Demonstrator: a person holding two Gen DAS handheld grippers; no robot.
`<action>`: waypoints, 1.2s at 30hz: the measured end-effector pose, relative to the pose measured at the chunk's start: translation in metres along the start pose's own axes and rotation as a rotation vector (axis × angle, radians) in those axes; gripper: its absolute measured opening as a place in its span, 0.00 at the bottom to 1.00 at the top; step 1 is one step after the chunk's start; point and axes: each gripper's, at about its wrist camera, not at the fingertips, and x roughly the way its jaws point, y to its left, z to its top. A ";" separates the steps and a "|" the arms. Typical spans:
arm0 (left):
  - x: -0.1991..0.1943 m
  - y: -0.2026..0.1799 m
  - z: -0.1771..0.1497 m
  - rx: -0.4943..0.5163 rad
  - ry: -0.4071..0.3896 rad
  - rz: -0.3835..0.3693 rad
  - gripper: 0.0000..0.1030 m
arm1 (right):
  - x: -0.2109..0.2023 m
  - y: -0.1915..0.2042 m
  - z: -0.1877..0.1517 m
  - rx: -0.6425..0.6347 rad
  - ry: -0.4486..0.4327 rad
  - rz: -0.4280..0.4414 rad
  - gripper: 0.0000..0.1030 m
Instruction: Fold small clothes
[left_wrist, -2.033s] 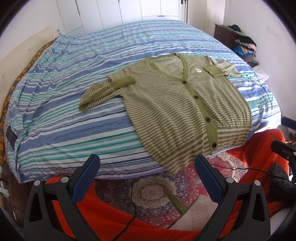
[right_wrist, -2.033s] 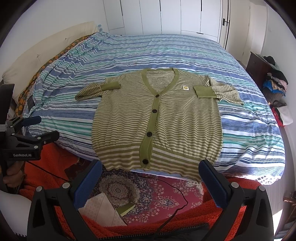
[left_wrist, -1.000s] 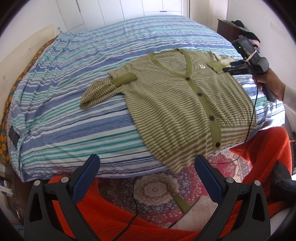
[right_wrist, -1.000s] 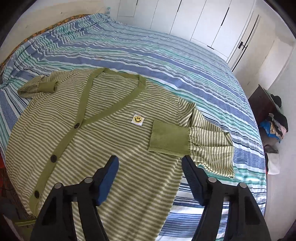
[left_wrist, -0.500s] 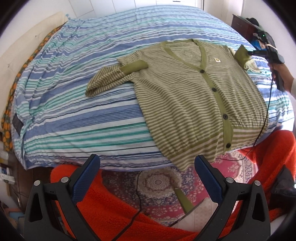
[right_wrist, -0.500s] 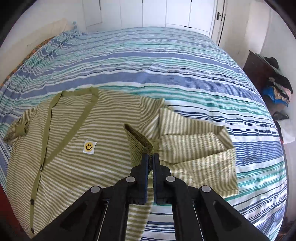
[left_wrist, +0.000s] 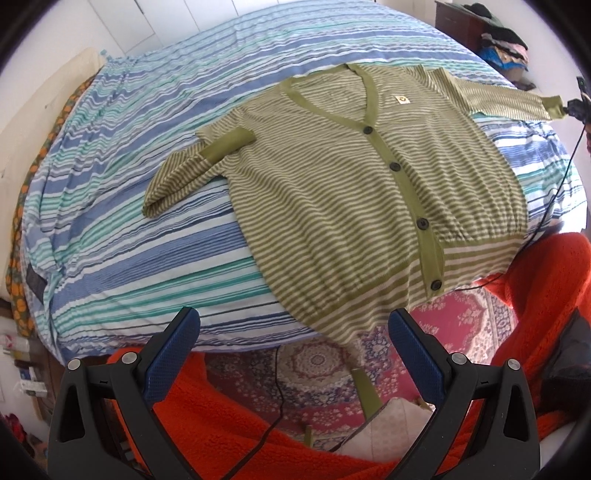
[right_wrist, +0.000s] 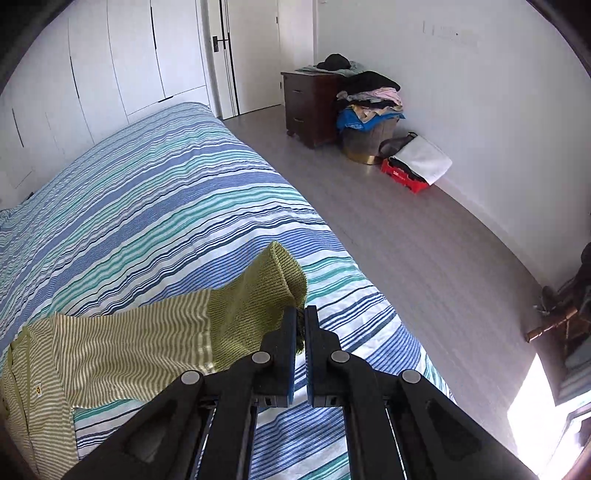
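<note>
L wrist view: my left claw (left_wrist: 293, 352) is spread wide, nothing btwn the jaws, over the bed's near edge. Striped green cardigan (left_wrist: 354, 192) lies flat, buttoned, on the striped bed (left_wrist: 122, 229), hem over the edge; one sleeve folded in, other stretched out.

R wrist view: my right claw (right_wrist: 301, 325) is pressed together, pinching the sleeve cuff (right_wrist: 258, 299) just above the bed.

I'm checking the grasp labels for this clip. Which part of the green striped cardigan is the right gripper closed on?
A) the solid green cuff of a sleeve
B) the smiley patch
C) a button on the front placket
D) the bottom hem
A: the right gripper is shut on the solid green cuff of the cardigan, with that sleeve stretched out sideways over the bed.
</note>
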 end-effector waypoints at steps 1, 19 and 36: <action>0.000 -0.002 0.001 0.008 0.003 0.002 0.99 | 0.003 -0.010 -0.003 0.012 0.002 -0.023 0.04; -0.004 -0.017 0.006 0.036 0.005 0.020 0.99 | 0.058 -0.061 -0.069 0.053 0.179 -0.133 0.04; 0.025 0.103 -0.013 -0.328 -0.056 -0.045 0.99 | -0.116 -0.001 -0.146 0.079 -0.094 0.116 0.64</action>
